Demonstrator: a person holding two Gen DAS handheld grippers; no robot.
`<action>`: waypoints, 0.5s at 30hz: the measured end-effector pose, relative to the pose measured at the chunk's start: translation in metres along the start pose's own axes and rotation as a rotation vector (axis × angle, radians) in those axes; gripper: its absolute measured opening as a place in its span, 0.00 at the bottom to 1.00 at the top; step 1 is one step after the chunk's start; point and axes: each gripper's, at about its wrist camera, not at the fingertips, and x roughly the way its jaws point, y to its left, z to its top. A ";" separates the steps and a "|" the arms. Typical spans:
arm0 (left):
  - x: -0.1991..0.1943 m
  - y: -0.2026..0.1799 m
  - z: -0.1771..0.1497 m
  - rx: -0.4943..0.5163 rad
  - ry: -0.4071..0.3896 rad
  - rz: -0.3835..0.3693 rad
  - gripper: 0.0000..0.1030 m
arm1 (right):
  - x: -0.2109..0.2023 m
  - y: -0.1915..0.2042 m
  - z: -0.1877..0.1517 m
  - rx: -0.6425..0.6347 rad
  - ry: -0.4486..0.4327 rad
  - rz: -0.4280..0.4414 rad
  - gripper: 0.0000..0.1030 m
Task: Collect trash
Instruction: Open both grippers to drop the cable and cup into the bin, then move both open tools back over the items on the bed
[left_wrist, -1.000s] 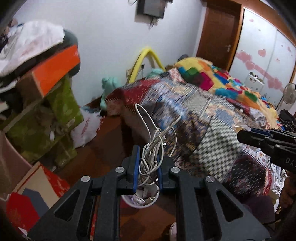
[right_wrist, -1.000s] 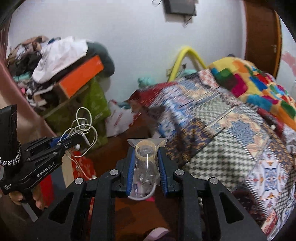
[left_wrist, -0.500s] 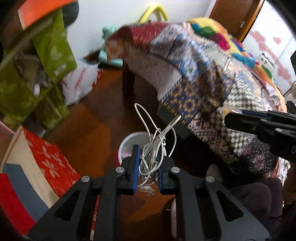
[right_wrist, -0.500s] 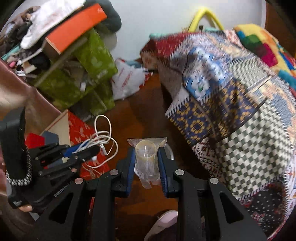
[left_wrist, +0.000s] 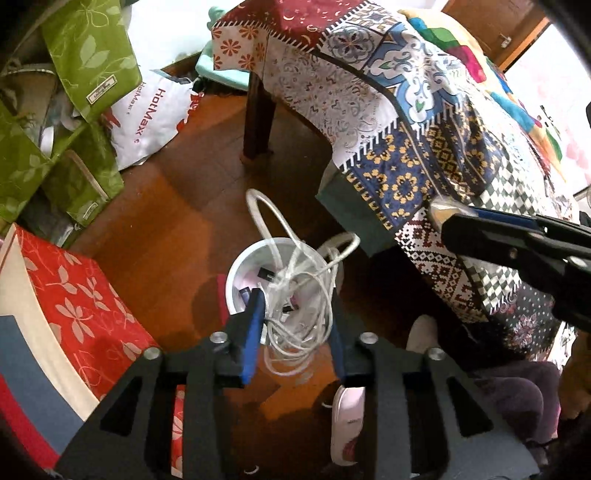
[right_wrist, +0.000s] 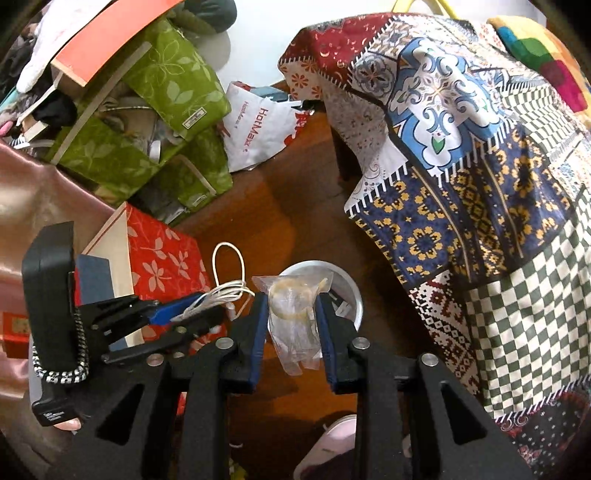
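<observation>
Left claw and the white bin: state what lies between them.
Only the tangled white cable. In the left wrist view it hangs between the parted fingers of the left claw, directly over the mouth of the white bin.

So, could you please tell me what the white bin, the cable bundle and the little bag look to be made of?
White bin: probably smooth plastic; thin rim with a slight sheen.
Cable bundle: seemingly rubbery plastic-sheathed wire, matte white; it bends into springy loops between the left gripper's jaws.
Little bag: clear thin plastic film, glossy and crinkled; a yellowish ring shows through it in the right gripper.
</observation>
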 end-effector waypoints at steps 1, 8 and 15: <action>0.001 -0.001 0.002 0.000 0.003 0.008 0.32 | 0.001 -0.002 0.002 0.006 0.000 -0.004 0.43; -0.002 -0.004 0.008 0.024 0.008 0.012 0.34 | -0.007 -0.009 0.002 0.009 -0.018 -0.021 0.46; -0.006 -0.012 0.012 0.024 0.001 0.003 0.44 | -0.029 -0.018 -0.008 0.019 -0.049 -0.051 0.46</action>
